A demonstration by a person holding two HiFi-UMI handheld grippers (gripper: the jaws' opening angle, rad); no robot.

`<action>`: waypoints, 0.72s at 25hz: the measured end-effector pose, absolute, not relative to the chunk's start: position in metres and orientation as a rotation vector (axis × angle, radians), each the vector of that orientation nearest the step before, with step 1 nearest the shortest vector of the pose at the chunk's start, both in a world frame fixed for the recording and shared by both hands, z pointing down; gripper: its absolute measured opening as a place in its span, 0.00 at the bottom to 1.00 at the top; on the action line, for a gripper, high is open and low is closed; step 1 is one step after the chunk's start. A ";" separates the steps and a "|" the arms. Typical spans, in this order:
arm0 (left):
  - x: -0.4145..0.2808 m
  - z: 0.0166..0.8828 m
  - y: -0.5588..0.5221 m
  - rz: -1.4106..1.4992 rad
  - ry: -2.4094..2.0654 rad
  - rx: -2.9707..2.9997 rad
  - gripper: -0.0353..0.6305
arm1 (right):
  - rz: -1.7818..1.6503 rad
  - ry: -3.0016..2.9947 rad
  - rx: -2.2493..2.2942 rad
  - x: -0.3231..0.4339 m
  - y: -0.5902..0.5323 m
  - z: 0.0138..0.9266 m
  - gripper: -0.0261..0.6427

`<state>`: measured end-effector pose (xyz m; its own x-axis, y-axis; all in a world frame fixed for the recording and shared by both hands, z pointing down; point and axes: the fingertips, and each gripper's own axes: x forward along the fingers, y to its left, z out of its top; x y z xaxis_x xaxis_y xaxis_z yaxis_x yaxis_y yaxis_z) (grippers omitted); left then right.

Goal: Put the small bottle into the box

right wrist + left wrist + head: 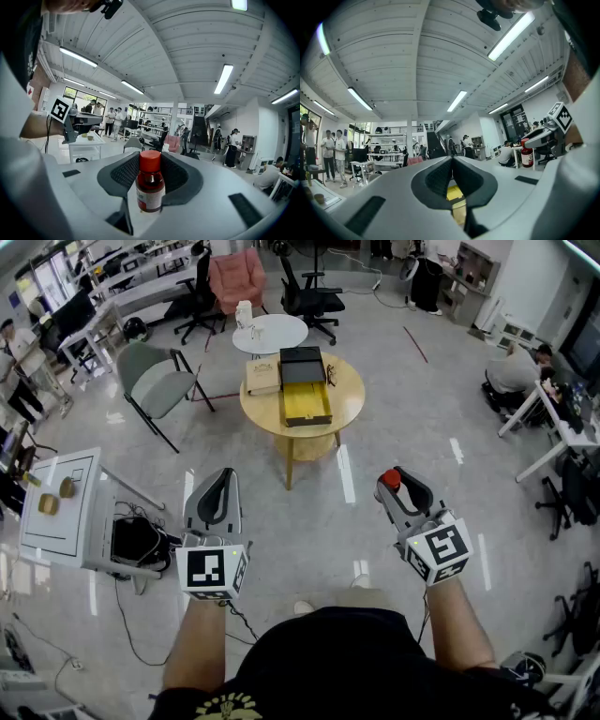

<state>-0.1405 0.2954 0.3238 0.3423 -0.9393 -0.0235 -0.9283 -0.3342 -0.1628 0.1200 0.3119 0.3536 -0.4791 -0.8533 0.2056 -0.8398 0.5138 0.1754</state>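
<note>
A small brown bottle (150, 185) with a red cap (390, 479) stands upright between the pads of my right gripper (150, 176), which is shut on it. In the head view the right gripper (395, 484) is held low at the right, well short of the table. A black box (306, 390) lies open on the round wooden table (352, 390) ahead, showing its yellow inside. My left gripper (214, 486) is held low at the left. Its jaws are shut (452, 164) with nothing between them, and the yellow box (453, 192) shows beyond them.
A tan closed box (262, 378) lies left of the black box on the table. Behind stand a small white round table (270, 334), office chairs (155, 381) and desks. A white cabinet (61, 507) stands at the left with cables on the floor.
</note>
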 end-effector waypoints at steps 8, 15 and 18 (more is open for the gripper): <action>-0.145 0.335 0.299 -0.157 1.721 -2.452 0.08 | -0.002 -2.532 1.411 0.114 0.323 0.358 0.27; -0.150 0.349 0.293 -0.217 1.744 -2.441 0.08 | 0.010 -2.527 1.413 0.118 0.312 0.365 0.27; -0.153 0.349 0.286 -0.210 1.761 -2.433 0.08 | -0.004 -2.534 1.384 0.119 0.302 0.367 0.27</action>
<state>-0.1527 0.2859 0.3494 0.3089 -0.9504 0.0363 -0.9322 -0.3101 -0.1864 0.1187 0.3021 0.3670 -0.5158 -0.8281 0.2197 -0.8273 0.5480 0.1232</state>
